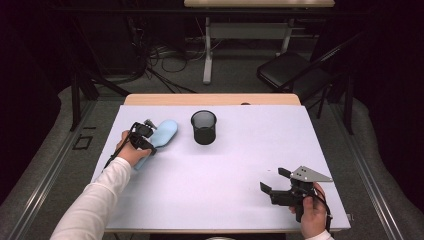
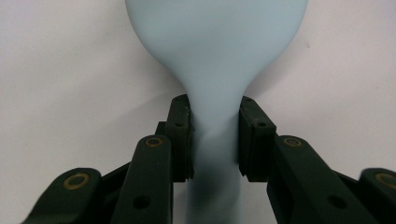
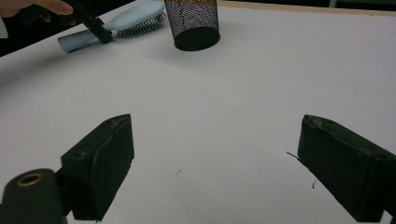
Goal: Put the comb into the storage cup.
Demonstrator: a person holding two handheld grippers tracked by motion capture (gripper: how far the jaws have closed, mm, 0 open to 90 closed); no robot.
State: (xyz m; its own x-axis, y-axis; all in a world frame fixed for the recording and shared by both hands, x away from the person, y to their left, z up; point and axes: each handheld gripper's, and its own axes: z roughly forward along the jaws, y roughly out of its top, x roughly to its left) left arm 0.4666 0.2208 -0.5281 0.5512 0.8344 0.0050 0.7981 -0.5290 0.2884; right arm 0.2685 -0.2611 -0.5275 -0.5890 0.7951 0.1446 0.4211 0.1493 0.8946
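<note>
My left gripper (image 2: 215, 140) has its 2 jaws clamped on the narrow handle of the pale blue hairbrush (image 2: 215, 46), whose broad head spreads out just ahead of the pads. The brush lies flat on the white table (image 1: 240, 165), bristles down. Right of that grip stands a black mesh cup (image 1: 204, 127). My right gripper (image 1: 277, 181) sits wide and empty, well apart.

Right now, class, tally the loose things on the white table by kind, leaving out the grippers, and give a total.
Light blue plastic hairbrush: 1
Black wire-mesh cup: 1
Total: 2
</note>
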